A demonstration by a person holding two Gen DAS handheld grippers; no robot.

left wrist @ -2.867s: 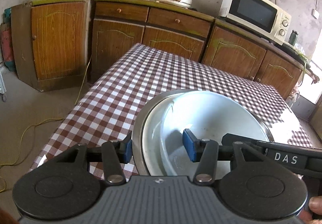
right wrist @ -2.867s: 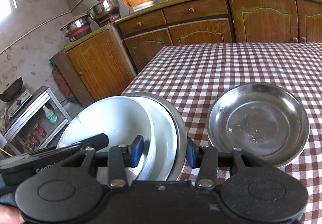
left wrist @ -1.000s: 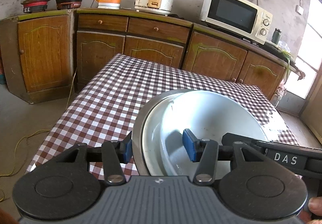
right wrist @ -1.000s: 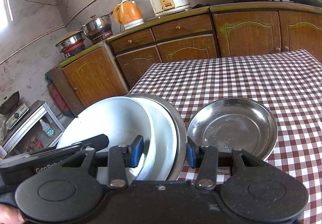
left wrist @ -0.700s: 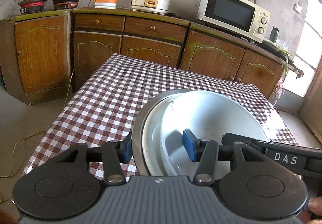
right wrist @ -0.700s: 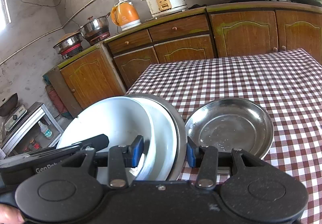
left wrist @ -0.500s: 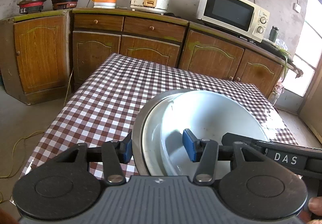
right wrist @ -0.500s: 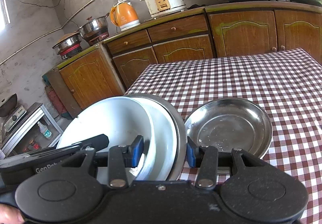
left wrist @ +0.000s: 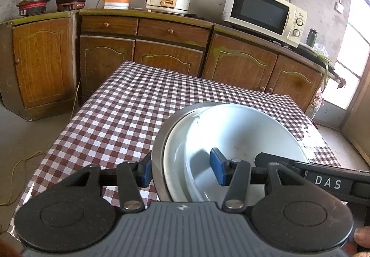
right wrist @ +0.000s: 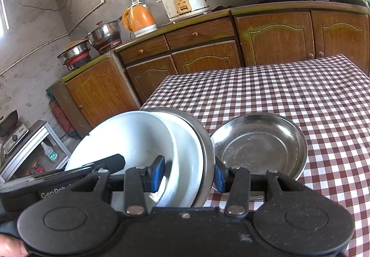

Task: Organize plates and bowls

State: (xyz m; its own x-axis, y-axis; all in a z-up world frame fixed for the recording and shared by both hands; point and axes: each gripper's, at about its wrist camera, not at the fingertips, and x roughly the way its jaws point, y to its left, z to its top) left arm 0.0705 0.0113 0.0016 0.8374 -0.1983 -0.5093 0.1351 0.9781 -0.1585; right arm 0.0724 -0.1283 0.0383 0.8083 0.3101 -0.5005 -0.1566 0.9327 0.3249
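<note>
Between my two tongs I have one nested stack of three dishes: a white bowl (left wrist: 245,141) inside a white plate (left wrist: 175,164) inside a steel plate (left wrist: 159,153). Left tongs (left wrist: 182,172) are clamped across the stack's left rim, one blue pad outside the steel, one inside the bowl. Right tongs (right wrist: 188,172) grip the opposite rim the same way. Stack sits tilted at the near edge of the checked surface (right wrist: 300,95); lifted or resting, I can't tell. One more steel dish (right wrist: 259,145) lies empty just beside it, on the right.
</note>
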